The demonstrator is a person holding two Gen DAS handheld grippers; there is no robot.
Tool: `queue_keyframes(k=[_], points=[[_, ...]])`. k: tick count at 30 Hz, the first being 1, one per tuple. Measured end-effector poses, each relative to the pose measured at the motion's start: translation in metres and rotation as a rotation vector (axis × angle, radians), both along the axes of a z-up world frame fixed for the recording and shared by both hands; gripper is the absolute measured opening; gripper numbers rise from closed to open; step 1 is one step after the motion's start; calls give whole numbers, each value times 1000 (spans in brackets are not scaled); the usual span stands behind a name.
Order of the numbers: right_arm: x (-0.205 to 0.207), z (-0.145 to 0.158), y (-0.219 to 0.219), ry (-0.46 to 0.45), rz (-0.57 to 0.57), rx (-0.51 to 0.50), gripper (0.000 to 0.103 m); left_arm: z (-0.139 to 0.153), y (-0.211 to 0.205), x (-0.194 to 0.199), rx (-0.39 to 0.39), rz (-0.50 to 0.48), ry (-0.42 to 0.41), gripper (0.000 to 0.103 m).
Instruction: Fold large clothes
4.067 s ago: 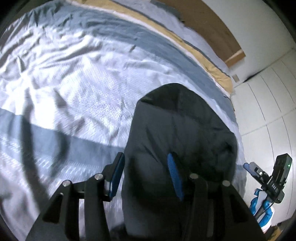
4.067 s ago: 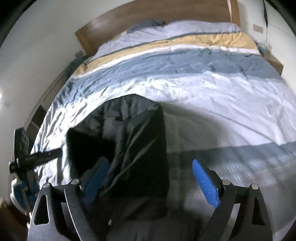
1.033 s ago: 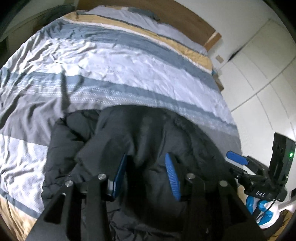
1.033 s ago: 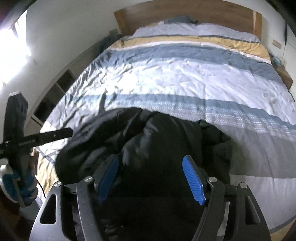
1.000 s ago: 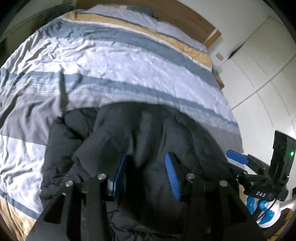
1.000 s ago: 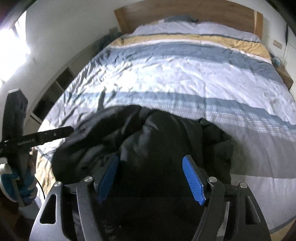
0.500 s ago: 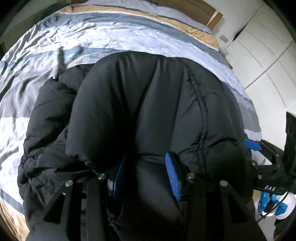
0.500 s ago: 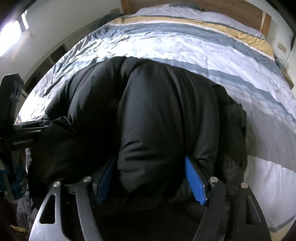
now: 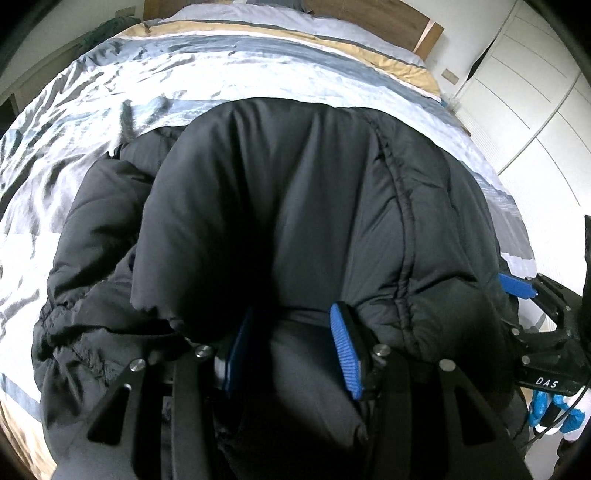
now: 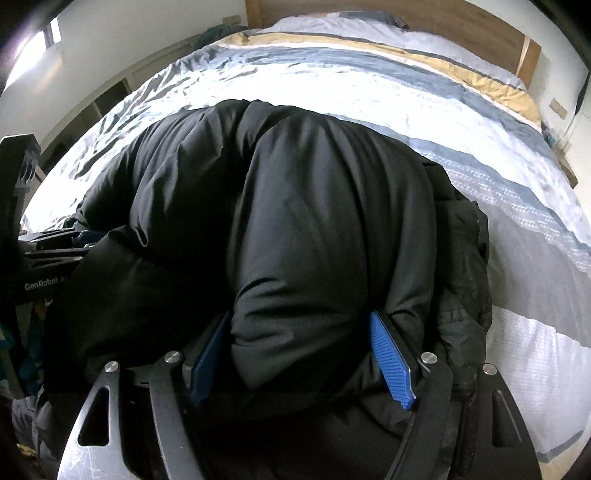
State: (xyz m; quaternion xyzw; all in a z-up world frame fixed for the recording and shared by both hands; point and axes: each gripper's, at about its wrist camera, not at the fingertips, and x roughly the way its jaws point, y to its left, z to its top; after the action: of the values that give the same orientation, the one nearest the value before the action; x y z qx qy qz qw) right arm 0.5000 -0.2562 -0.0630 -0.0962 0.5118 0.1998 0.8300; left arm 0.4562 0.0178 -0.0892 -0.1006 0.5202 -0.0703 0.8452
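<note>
Black puffer jacket (image 9: 295, 206) bunched at near end of striped duvet (image 9: 229, 85); open bedding beyond, up to wooden headboard (image 10: 461, 22).
Legible: "DAS", "GenRobot". Left gripper (image 9: 291, 350) part-open, blue pads (image 9: 345, 354) pressing a jacket fold. Right gripper (image 10: 301, 358) wider, jacket bulging between both pads (image 10: 391, 365).

jacket bulk blocks the near edge; open bed beyond

the puffy black jacket (image 9: 295, 206) fills the space ahead of the left gripper (image 9: 291, 350) and right gripper (image 10: 301, 354), folds bulging between both sets of jaws. past it the striped duvet (image 10: 369, 92) lies open up to the wooden headboard (image 10: 461, 26). white wardrobe doors (image 9: 535, 92) close off the right side.
</note>
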Motion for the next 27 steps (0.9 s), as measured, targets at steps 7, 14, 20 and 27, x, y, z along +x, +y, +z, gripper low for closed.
queue_keyframes(k=[7, 14, 20, 27], points=[[-6, 3, 3, -7, -4, -17, 74, 4, 1, -9, -2, 18, -7, 43], [-16, 6, 2, -12, -5, -38, 74, 9, 5, -20, -2, 31, -13, 47], [-28, 10, 0, -11, -2, -51, 74, 15, 10, -34, -6, 48, -14, 51], [-48, 18, -2, -10, -2, -68, 74, 26, 24, -61, -37, 79, 4, 62]])
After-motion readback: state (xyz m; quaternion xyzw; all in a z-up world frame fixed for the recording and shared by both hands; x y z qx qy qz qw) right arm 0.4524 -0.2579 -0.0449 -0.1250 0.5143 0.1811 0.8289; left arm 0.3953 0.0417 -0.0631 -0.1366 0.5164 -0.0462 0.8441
